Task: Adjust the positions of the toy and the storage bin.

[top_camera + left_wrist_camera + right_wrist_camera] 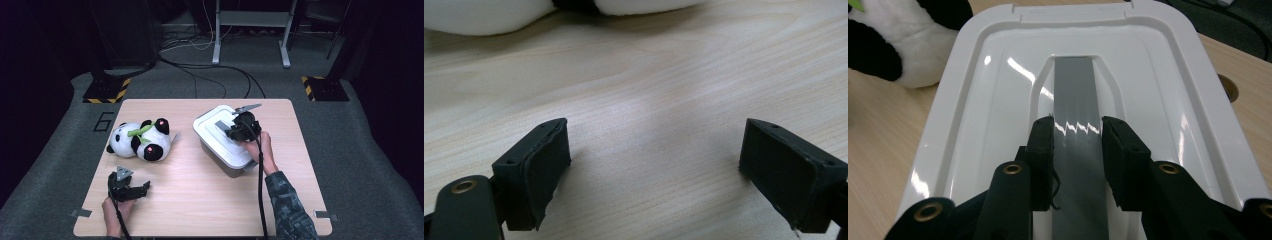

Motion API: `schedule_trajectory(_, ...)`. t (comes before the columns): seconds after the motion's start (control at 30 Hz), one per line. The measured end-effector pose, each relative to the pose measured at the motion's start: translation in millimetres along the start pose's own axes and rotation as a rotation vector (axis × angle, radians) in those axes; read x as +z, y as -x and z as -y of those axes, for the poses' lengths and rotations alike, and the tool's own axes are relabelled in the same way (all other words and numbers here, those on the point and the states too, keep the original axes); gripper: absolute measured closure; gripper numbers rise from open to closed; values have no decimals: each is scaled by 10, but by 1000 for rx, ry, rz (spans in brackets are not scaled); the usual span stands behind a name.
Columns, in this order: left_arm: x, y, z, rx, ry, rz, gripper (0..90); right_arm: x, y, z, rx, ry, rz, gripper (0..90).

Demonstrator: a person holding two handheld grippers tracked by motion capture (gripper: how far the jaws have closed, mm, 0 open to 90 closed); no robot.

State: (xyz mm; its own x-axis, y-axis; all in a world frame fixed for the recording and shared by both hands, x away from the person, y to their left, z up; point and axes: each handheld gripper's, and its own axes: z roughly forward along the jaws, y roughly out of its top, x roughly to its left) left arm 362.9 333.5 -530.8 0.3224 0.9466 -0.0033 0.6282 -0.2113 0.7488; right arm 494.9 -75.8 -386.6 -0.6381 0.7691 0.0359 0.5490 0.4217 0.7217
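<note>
- Two grippers are in my hands. In the high view, the left gripper [131, 189] sits at the lower left of the frame and the right gripper [239, 131] just right of centre.
- My right gripper's jaws are clamped on the grey handle [1077, 107] that runs down the middle of the white lid [983, 100]; in the right gripper view the handle fills the gap between both pads.
- The lid sits on the storage box [225, 141], which stands on the wooden table [200, 200] right of centre in the high view.
- My left gripper's jaws stand wide apart with bare tabletop between them; the left gripper view shows the pads low over the wood.
- The panda toy [141, 140] lies on its side at the left of the high view, above the left gripper and well apart from the box. Its white fur edges the top of the left gripper view.
</note>
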Motion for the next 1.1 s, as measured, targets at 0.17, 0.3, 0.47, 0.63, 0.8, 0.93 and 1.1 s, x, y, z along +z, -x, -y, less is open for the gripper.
schedule_trajectory(0.17,0,-1,0,1,-1,0,124,-43,-109,43,-26,-6,-5,666)
schedule_trajectory(0.3,-1,-1,-1,2,-2,0,124,-81,-232,77,-43,-17,-23,665)
schedule_trajectory(0.47,-1,0,0,1,-1,0,125,-94,-312,94,-61,-17,-30,665)
schedule_trajectory(0.63,-1,-1,-1,1,-2,0,124,-99,-387,89,-72,-28,-32,664)
schedule_trajectory(0.8,-1,-1,-1,2,-2,0,125,-75,-396,71,-78,-28,-34,654)
schedule_trajectory(0.93,-2,0,0,2,-1,0,126,-49,-394,53,-106,-29,-38,653)
schedule_trajectory(1.1,-1,0,0,1,1,1,128,-42,-385,49,-106,-27,-44,658)
